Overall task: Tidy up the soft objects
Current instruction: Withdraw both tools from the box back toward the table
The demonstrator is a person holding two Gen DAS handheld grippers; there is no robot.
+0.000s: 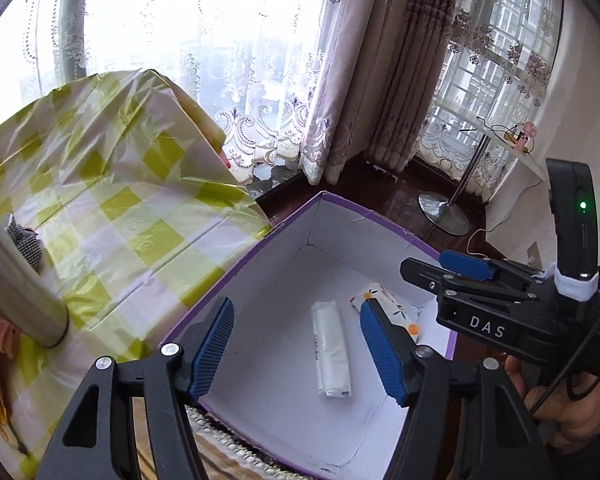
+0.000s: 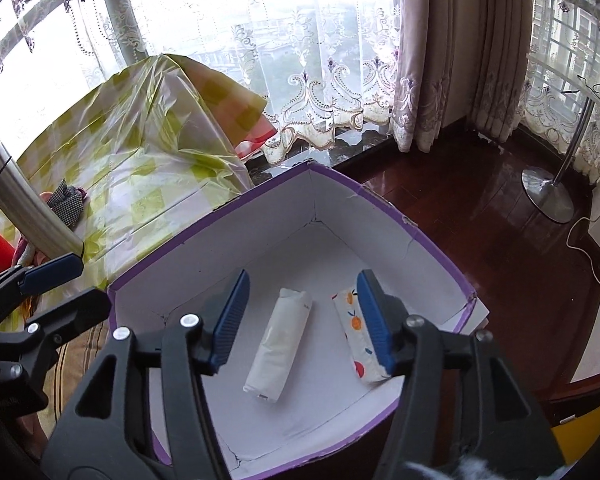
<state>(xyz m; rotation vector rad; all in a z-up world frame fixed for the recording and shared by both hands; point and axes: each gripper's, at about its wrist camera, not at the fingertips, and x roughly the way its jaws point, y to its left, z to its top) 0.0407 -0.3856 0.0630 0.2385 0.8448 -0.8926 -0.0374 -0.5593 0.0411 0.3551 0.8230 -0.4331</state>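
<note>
Both grippers hang over the purple-rimmed box, each with its jaws apart and nothing between the pads: the left gripper above the white roll, the right gripper closer to the box's right wall. The white roll lies mid-floor and the fruit-print roll just beside it toward the right wall, side by side and apart, likely so they stay tidy. A checked cloth waits on the desk's left edge, probably next.
</note>
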